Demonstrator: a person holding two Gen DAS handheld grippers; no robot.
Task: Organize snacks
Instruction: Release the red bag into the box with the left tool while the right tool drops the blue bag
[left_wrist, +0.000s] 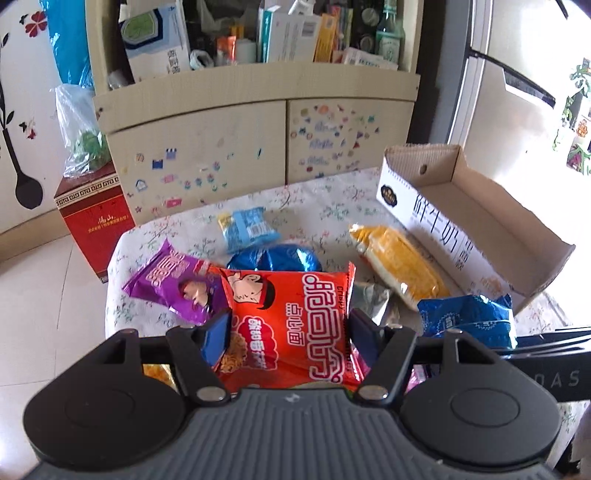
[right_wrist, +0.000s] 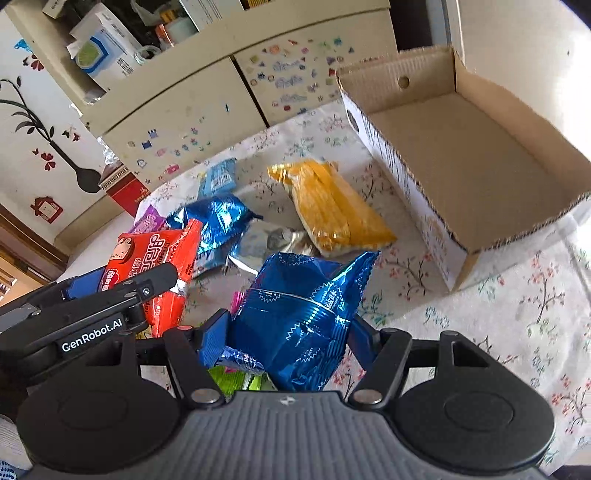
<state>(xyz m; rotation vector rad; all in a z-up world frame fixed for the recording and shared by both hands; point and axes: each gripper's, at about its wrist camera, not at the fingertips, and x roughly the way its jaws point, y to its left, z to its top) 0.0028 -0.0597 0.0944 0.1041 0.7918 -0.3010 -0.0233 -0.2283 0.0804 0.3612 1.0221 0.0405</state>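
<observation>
My left gripper (left_wrist: 290, 332) is shut on a red noodle snack packet (left_wrist: 291, 321), its blue pads pressing both side edges, the packet raised above the table. In the right wrist view the same red packet (right_wrist: 162, 258) shows at the left in that gripper. My right gripper (right_wrist: 284, 332) is shut on a shiny blue snack bag (right_wrist: 299, 314), also held above the cloth. An open cardboard box (right_wrist: 461, 147) stands empty at the right, and in the left wrist view this cardboard box (left_wrist: 461, 206) sits at the right rear. Between box and grippers lies a yellow packet (right_wrist: 332, 210).
On the flowered tablecloth (right_wrist: 498, 314) lie a purple packet (left_wrist: 170, 284), a light blue packet (left_wrist: 247, 227), another dark blue bag (left_wrist: 277, 258) and a silver wrapper (right_wrist: 269, 240). A sticker-covered cabinet (left_wrist: 258, 140) stands behind the table, a red carton (left_wrist: 96, 221) on the floor at left.
</observation>
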